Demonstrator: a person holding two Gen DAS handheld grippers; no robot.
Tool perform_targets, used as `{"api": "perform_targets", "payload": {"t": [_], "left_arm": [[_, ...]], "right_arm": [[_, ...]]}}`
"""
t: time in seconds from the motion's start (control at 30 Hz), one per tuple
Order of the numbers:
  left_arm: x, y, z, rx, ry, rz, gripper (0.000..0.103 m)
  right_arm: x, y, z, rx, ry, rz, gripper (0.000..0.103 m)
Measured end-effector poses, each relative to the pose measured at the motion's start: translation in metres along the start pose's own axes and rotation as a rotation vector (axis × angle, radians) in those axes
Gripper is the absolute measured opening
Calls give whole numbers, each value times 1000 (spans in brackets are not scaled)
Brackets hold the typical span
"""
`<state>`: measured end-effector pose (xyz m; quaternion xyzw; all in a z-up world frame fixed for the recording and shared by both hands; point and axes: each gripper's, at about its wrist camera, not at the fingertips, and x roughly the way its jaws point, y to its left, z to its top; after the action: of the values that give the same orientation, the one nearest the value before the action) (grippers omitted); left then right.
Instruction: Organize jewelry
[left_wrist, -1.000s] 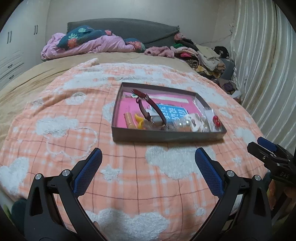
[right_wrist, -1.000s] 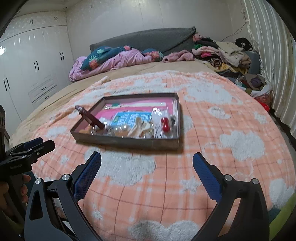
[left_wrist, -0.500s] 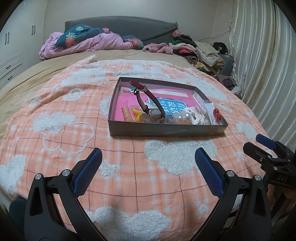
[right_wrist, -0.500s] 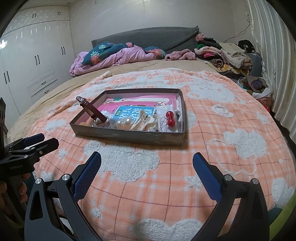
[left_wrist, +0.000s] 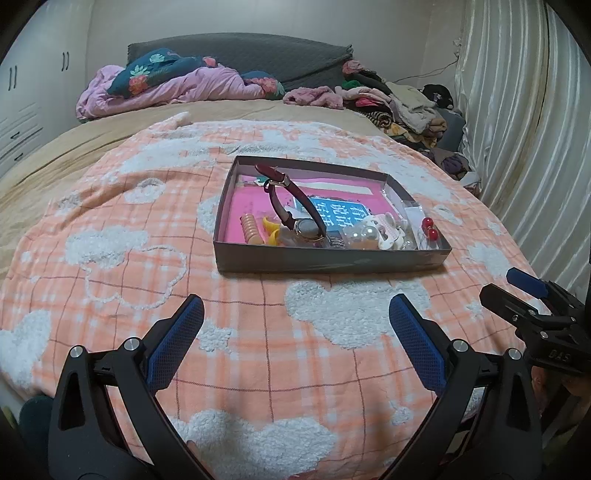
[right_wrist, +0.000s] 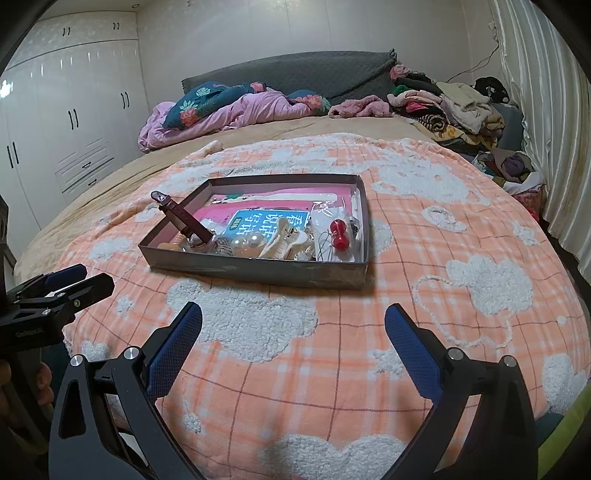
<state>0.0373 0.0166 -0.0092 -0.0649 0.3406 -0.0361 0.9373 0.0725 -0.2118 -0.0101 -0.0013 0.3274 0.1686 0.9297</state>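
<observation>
A shallow grey box (left_wrist: 325, 258) (right_wrist: 258, 267) with a pink floor sits on the orange plaid blanket, ahead of both grippers. In it stand a maroon-strapped watch (left_wrist: 295, 203) (right_wrist: 183, 219), a peach coil hair tie (left_wrist: 249, 227), a yellow clip (left_wrist: 271, 230), pearl pieces (left_wrist: 364, 234) (right_wrist: 245, 245), a cream claw clip (right_wrist: 280, 242), red bead earrings (left_wrist: 429, 227) (right_wrist: 338, 234) and a blue card (left_wrist: 338, 214) (right_wrist: 258, 221). My left gripper (left_wrist: 295, 334) (right_wrist: 66, 282) hangs open above the blanket, short of the box. My right gripper (right_wrist: 293, 336) (left_wrist: 517, 290) is open too, empty.
The orange blanket (left_wrist: 147, 258) covers a bed. Pink and floral bedding (left_wrist: 177, 85) lies by the grey headboard, a heap of clothes (left_wrist: 399, 107) at the back right. Curtains (left_wrist: 524, 129) hang on the right, white wardrobes (right_wrist: 66, 122) on the left.
Both views have dropped lower and drawn back a little, so the box is seen more from the side. Both grippers stay open; nothing in the box has moved.
</observation>
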Motion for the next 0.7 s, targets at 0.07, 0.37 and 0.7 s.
{"api": "perform_targets", "payload": {"t": [0.07,0.37,0.7], "left_arm": [[0,0,1,2,1,-3,94],[-1,-1,2,2,2,3,94],[-2,0,2,2,1,2,94]], "right_arm": [[0,-1,0,1,1,1,99],[0,0,0,0,0,2,99],[0,0,0,0,0,1,99]]}}
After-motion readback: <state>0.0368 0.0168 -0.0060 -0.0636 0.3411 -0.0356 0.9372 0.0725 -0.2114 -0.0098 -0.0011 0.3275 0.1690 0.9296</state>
